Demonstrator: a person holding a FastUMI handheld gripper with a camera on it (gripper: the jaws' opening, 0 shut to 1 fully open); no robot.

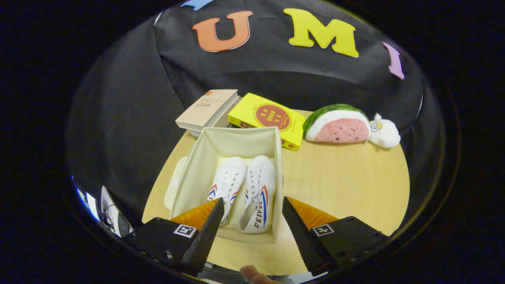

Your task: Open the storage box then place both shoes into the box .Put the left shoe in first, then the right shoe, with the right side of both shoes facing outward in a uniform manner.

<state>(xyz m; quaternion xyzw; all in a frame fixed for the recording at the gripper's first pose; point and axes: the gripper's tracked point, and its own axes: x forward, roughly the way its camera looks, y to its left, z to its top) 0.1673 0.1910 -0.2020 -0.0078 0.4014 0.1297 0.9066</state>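
The gripper (249,205) stood wide open above the near end of the storage box (197,165), its two fingers spread and holding nothing. Between the fingertips and just ahead of them lay both shoes inside the box, side by side, heels toward the gripper and toes pointing away. The left-hand shoe (227,185) sat close to one finger (209,227), its heel partly hidden behind that tip; the right-hand shoe (258,193) lay nearer the box's right wall (its heel lettering faced the gripper). The box was open on top and rested on a round wooden table (347,185). A flat pale panel (173,185) lay against the box's left side. Beyond the box lay a beige book (207,108) and a yellow book (268,118), and further right a watermelon plush (339,124) touching a small white plush (384,132).
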